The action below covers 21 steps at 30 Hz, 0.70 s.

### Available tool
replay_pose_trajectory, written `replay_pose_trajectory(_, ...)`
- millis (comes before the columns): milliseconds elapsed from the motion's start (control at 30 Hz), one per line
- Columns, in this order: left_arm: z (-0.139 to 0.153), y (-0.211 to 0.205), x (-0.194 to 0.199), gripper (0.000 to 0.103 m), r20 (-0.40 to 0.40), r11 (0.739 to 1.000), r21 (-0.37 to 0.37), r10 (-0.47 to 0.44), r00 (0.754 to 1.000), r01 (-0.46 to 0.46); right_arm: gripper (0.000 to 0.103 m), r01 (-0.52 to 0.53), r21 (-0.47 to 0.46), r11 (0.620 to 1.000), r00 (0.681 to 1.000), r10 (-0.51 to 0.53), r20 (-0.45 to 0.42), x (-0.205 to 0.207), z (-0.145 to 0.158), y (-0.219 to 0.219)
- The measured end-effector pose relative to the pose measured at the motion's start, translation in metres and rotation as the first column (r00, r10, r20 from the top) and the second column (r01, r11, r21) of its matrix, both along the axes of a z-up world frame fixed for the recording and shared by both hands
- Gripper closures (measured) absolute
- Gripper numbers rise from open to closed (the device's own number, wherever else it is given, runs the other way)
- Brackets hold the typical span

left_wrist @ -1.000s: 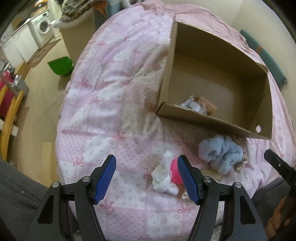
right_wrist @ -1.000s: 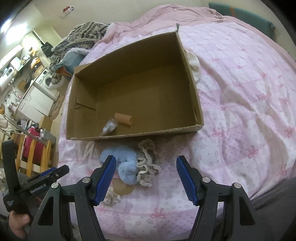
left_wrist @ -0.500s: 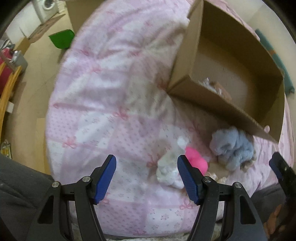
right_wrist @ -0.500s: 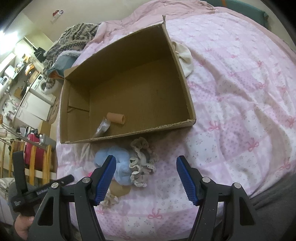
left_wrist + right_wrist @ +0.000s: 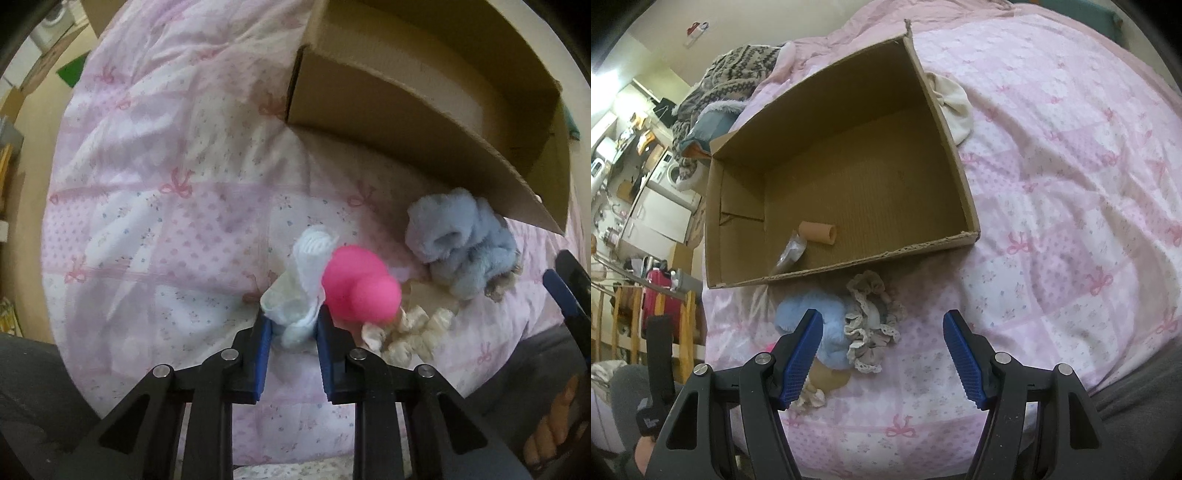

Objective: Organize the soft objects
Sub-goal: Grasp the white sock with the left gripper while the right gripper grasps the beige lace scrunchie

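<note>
My left gripper (image 5: 292,325) is shut on a white sock (image 5: 303,291) that lies on the pink quilt. A pink soft toy (image 5: 358,288) touches the sock on its right. A fluffy blue soft toy (image 5: 458,243) lies further right, beside the cardboard box (image 5: 406,122); it also shows in the right wrist view (image 5: 827,332). A beige lace scrunchie (image 5: 871,325) lies against it. My right gripper (image 5: 882,350) is open and empty, hovering over the blue toy and scrunchie, in front of the box (image 5: 938,243).
The box holds a tan roll (image 5: 817,232) and a clear wrapper (image 5: 790,254). A cream scrunchie (image 5: 410,332) lies by the pink toy. A cream cloth (image 5: 953,103) lies behind the box. The bed edge drops to the floor on the left.
My left gripper moved down and forward onto the white sock and closed on it. My right gripper stayed open and shifted slightly nearer the blue toy.
</note>
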<state>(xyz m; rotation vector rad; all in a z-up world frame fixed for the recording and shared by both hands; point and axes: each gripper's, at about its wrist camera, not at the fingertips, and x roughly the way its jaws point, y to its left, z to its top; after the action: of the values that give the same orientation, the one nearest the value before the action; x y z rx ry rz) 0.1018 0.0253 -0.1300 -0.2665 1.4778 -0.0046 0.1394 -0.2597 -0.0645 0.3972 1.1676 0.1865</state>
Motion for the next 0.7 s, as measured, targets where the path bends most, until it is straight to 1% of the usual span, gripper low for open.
replay_pose_trajectory(100,0.022,0.003,-0.005,0.082,0.082,0.999,0.041,-0.002,0.997,-0.001,0.032,0.0,0.049,0.999,0.999,0.002,-0.043,0.002,-0.009,-0.003)
replay_pose_trajectory(200,0.041,0.01,-0.01,0.082,0.162,0.997,0.071,0.012,0.987,-0.023,0.032,0.022,0.086,0.996,0.996,-0.014,-0.085,0.004,-0.017,-0.008)
replay_pose_trajectory(300,0.051,0.013,-0.011,0.082,0.198,0.996,0.075,0.025,0.98,-0.041,0.032,0.055,0.138,0.989,0.988,-0.033,-0.153,0.009,-0.032,-0.012)
replay_pose_trajectory(333,0.053,0.014,-0.011,0.082,0.2,0.997,0.073,0.025,0.979,-0.04,0.039,0.061,0.159,0.985,0.984,-0.033,-0.174,0.01,-0.038,-0.012)
replay_pose_trajectory(400,0.054,0.012,-0.013,0.082,0.199,0.997,0.067,0.025,0.98,-0.039,0.048,0.054,0.189,0.98,0.977,-0.013,-0.213,0.014,-0.049,-0.007)
replay_pose_trajectory(467,0.05,0.015,-0.014,0.082,0.198,0.997,0.061,0.028,0.98,-0.04,0.051,0.047,0.202,0.978,0.973,0.001,-0.23,0.016,-0.057,-0.001)
replay_pose_trajectory(500,0.05,0.016,-0.01,0.082,0.197,0.997,0.057,0.03,0.98,-0.042,0.055,0.046,0.193,0.98,0.973,0.001,-0.233,0.018,-0.059,0.001)
replay_pose_trajectory(533,0.051,0.016,-0.01,0.082,0.198,0.998,0.054,0.032,0.98,-0.043,0.068,0.042,0.186,0.982,0.973,0.002,-0.231,0.017,-0.06,0.003)
replay_pose_trajectory(600,0.051,0.016,-0.011,0.082,0.199,0.998,0.055,0.032,0.979,-0.043,0.077,0.023,0.174,0.985,0.974,0.017,-0.226,0.018,-0.059,0.006)
replay_pose_trajectory(633,0.051,0.016,-0.01,0.082,0.199,0.998,0.055,0.032,0.979,-0.044,0.09,0.015,0.171,0.985,0.976,0.022,-0.216,0.017,-0.057,0.007)
replay_pose_trajectory(667,0.051,0.016,-0.009,0.082,0.199,0.998,0.054,0.033,0.98,-0.044,0.094,0.002,0.158,0.987,0.979,0.031,-0.203,0.016,-0.054,0.009)
replay_pose_trajectory(700,0.05,0.016,-0.009,0.082,0.198,0.998,0.055,0.031,0.98,-0.043,0.094,-0.011,0.141,0.99,0.982,0.037,-0.186,0.015,-0.05,0.011)
